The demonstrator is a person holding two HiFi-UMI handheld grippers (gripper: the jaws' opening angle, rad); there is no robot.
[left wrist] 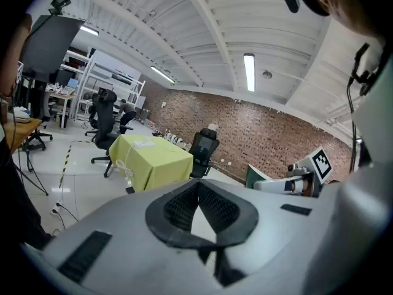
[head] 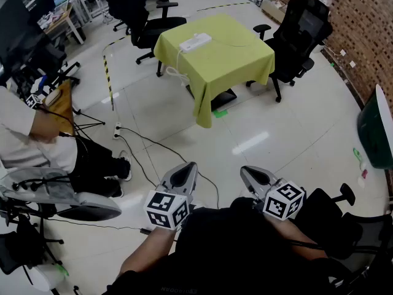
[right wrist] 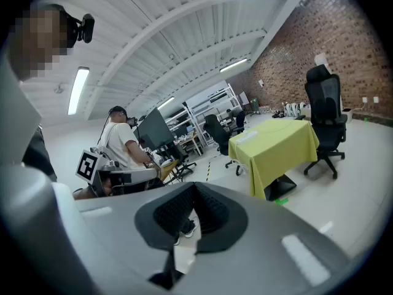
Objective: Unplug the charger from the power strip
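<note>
A person is holding two empty grippers close to the body, well short of a green-clothed table.

Nearest, the left gripper (head: 189,166) and right gripper (head: 247,171) are pointing side by side toward the table (head: 245,66), each with its jaws pressed together on nothing, probably because the approach has not yet begun. On the table, near its far-left corner, a white power strip (head: 195,41) is lying with its cord (head: 177,71) trailing over the table's left edge. The charger is too small to make out.
</note>
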